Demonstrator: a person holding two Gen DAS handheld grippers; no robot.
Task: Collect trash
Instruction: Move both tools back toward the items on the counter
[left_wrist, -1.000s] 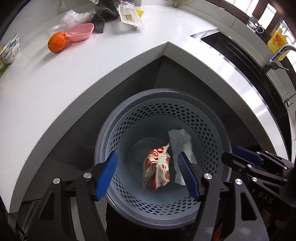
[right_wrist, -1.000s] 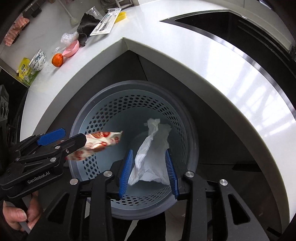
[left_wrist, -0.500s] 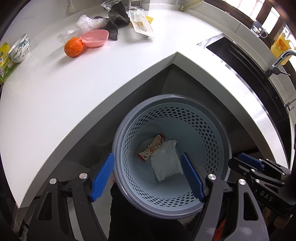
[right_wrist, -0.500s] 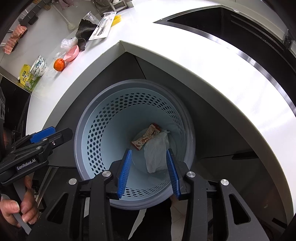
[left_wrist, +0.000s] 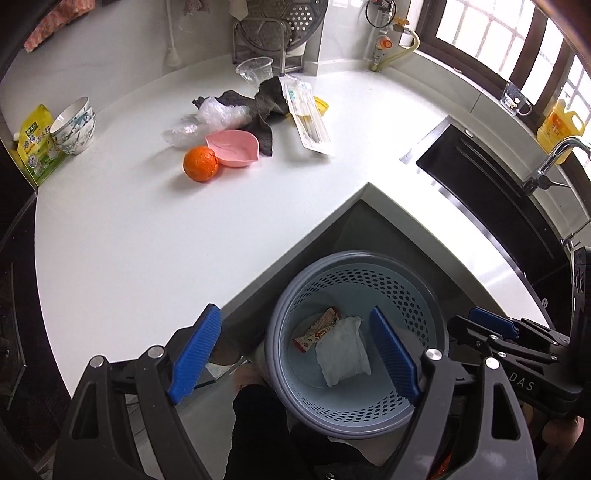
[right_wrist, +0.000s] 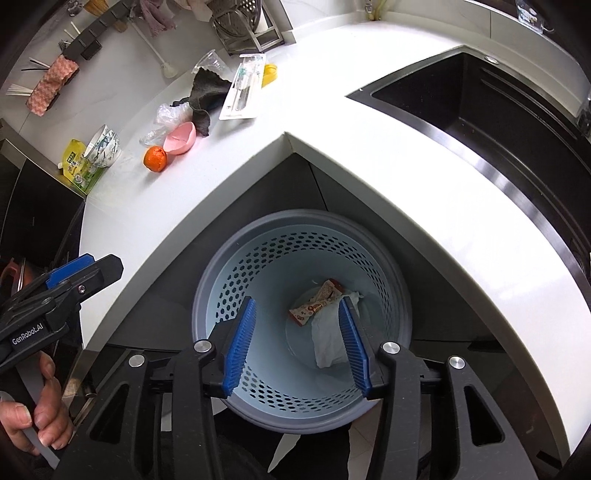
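A round grey-blue perforated plastic waste basket (left_wrist: 413, 295) stands on the floor in the inner corner of a white L-shaped bench (left_wrist: 147, 236), and both tools hang above it with nothing in them. The left tool (left_wrist: 295, 356) has its blue ribbed pads spread wide, one pad over the bench edge and the other over the basket's mouth. The right tool (right_wrist: 297, 347) is open at a narrower spread, both pads over the basket's mouth. At the bottom of the basket lie a red-and-white printed snack wrapper (left_wrist: 317, 329) and a crumpled white paper tissue (left_wrist: 343, 356), touching each other, the tissue seeming to overlap one end of the wrapper. Further back on the bench sit an orange mandarin (left_wrist: 200, 163) just beside a shallow pink plastic dish (left_wrist: 233, 147), with a crumpled clear plastic bag (left_wrist: 218, 114) and a dark grey cloth (left_wrist: 264, 107) behind them. A long clear packet holding white sticks (left_wrist: 308, 118) lies beside the cloth, with a small yellow item under its far end that is too hidden to name. A clear plastic cup (left_wrist: 255, 70) stands near the back wall. At the bench's left end, stacked patterned ceramic bowls (left_wrist: 74, 125) sit next to a yellow-green printed pouch (left_wrist: 35, 146). A dark sunken sink (right_wrist: 480, 110) occupies the bench's right arm.
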